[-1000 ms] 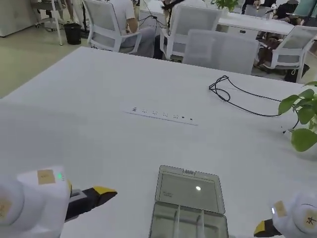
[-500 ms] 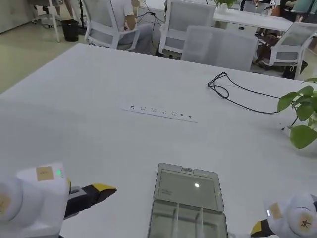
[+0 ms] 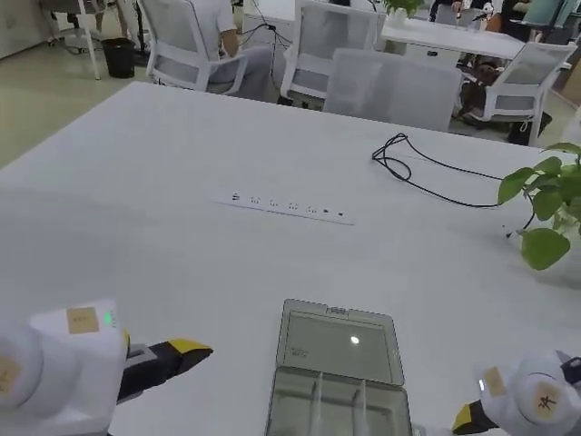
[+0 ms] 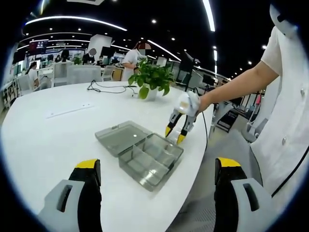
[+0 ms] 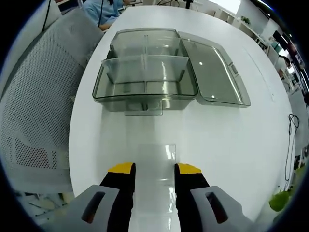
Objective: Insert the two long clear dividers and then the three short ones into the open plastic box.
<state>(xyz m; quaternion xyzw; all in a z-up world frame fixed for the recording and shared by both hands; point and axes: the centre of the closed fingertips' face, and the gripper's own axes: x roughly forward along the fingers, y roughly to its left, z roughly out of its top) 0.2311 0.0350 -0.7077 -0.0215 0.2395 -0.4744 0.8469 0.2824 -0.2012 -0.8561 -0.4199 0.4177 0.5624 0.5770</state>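
Observation:
The clear plastic box (image 3: 334,407) sits at the near table edge with its lid (image 3: 341,340) folded flat behind it. In the right gripper view the box (image 5: 145,82) has clear dividers standing inside. My right gripper (image 5: 154,170) is shut on a clear divider (image 5: 157,154), just short of the box's near wall. It is low on the right in the head view (image 3: 467,420), and in the left gripper view (image 4: 175,131) it hangs at the box's far side. My left gripper (image 4: 157,166) is wide open with nothing in it, left of the box (image 3: 186,351).
A power strip (image 3: 289,206) lies across the middle of the white table (image 3: 182,182). A black cable (image 3: 427,173) and a green plant (image 3: 545,204) are at the far right. Office chairs and seated people stand beyond the far edge.
The head view has drifted a little, sliding the scene left and down. The right gripper has edged slightly left toward the box. The left gripper has held still.

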